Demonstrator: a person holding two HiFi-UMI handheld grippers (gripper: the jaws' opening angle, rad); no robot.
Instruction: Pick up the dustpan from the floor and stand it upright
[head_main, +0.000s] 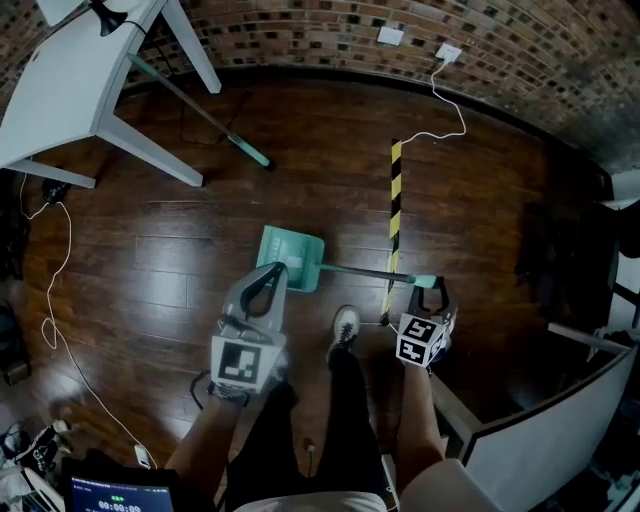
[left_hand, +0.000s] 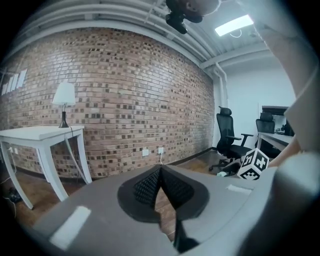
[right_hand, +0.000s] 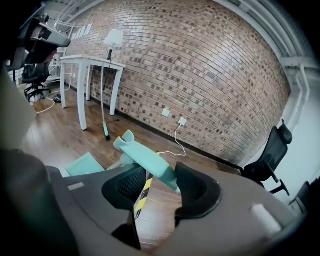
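A teal dustpan has its pan (head_main: 290, 258) on the wood floor, and its long thin handle (head_main: 365, 272) runs right to a teal grip (head_main: 424, 281). In the right gripper view the grip (right_hand: 145, 161) lies between the pads of my right gripper (right_hand: 159, 173), with the pan (right_hand: 82, 164) below left. The jaws stand wide, with floor and striped tape showing between the left pad and the grip, which seems to touch only the right pad. My right gripper (head_main: 428, 293) is at the handle's end. My left gripper (head_main: 270, 275) hovers over the pan's near edge, its pads (left_hand: 150, 187) meeting at the tips with nothing between.
A white table (head_main: 70, 80) stands at the back left with a teal-handled broom (head_main: 200, 112) leaning by it. Yellow-black tape (head_main: 395, 200) runs along the floor. White cables (head_main: 452, 112) trail from wall sockets. My shoe (head_main: 344, 325) is beside the handle. Office chairs (left_hand: 227, 137) stand to the right.
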